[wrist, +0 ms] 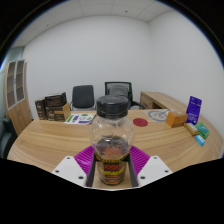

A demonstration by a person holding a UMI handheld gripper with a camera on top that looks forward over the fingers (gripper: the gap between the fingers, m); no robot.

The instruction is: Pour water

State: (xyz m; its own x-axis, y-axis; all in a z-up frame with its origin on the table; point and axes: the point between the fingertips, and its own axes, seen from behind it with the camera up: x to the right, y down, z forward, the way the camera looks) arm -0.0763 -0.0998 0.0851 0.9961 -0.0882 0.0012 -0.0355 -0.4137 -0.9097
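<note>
A clear jar (111,135) with a black lid and a dark label stands upright between my fingers, filling the middle of the gripper view. My gripper (111,165) is shut on the jar's lower part, with the magenta pads (85,158) spread out on either side. The jar's glass looks mostly see-through, and I cannot tell how much liquid it holds. Behind it lies a wooden table (55,140).
Beyond the jar on the table are a red disc (140,122), an orange box (177,118), a blue box (193,108) and papers (80,118). Dark boxes (52,105) sit at the far left. Two office chairs (83,96) stand behind the table, with shelves (14,88) by the left wall.
</note>
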